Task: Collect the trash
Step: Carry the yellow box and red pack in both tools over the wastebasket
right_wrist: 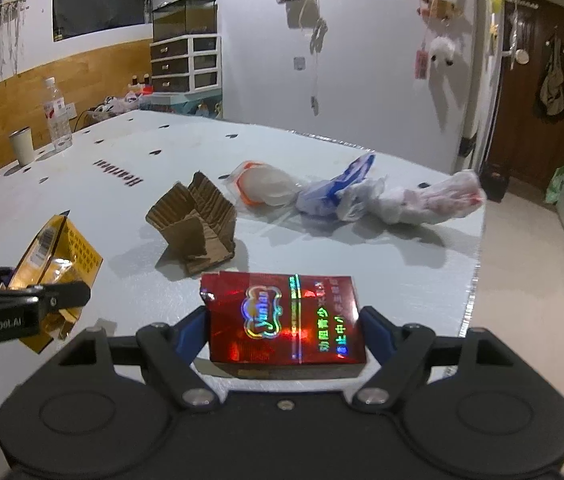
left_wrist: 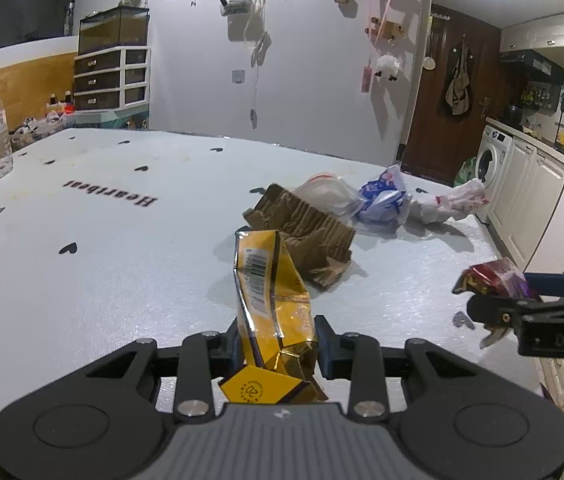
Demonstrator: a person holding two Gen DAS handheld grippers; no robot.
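1. Watching both hands lifted over the desk (left_wrist: pixel 101 288) now, each with a piece of trash. The left gripper (left_wrist: pixel 277 344) is clamped on a crumpled yellow foil packet (left_wrist: pixel 269 296), jaws fairly narrow, with the packet standing tall and floppy above them. The grip sits low on the packet, so the top could fold over or slide out if the hand swings fast.

2. Over on the right, the right gripper (right_wrist: pixel 284 330) has its jaws wide, pressed on the sides of a red holographic cigarette pack (right_wrist: pixel 286 316). The pack is glossy and looks partly crushed; I reckon a squeeze across a slick, soft box could let it pop out or twist loose mid-carry.

3. Still lying on the desk: a torn corrugated cardboard piece (right_wrist: pixel 195 226), a clear pouch with an orange edge (right_wrist: pixel 259 186), a blue-and-white plastic bag (right_wrist: pixel 340 196) and a white bag with red print (right_wrist: pixel 430 200), that last one right by the desk's far edge. A careless sweep could knock it to the floor.

4. No bin shows in either view, so where these go I cannot tell.

5. The two grippers hang close together; crossing paths could clip one load against the other.
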